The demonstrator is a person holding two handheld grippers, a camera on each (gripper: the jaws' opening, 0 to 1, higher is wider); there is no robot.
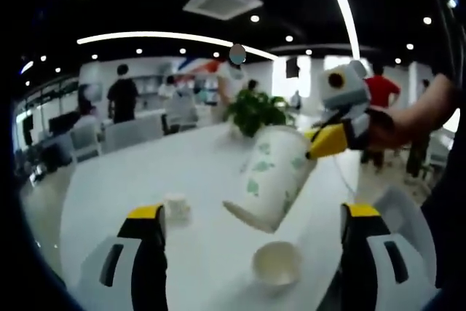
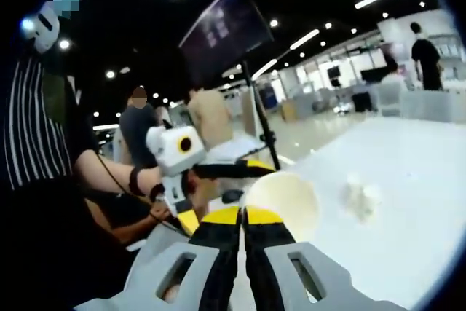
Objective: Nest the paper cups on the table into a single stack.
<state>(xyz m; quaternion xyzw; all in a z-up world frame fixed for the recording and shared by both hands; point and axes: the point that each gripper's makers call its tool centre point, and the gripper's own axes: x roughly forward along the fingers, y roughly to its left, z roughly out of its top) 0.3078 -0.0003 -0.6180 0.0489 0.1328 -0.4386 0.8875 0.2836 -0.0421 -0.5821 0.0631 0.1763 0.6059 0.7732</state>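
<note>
Nearest me, my left gripper (image 1: pixel 251 242) stands with its jaws wide apart over a small white paper cup (image 1: pixel 277 262) sitting upright on the white round table (image 1: pixel 109 180). Just above it hangs the tall white paper cup with green leaf print (image 1: pixel 271 176), tilted, base down toward the small one; my right gripper (image 2: pixel 242 225) pinches its rim wall, jaws pressed together on the thin paper. It is light and flimsy, so I judge a gentle grip at the rim best. Farther off lies a crumpled white scrap (image 1: pixel 176 207), then a potted green plant (image 1: pixel 253 112).
</note>
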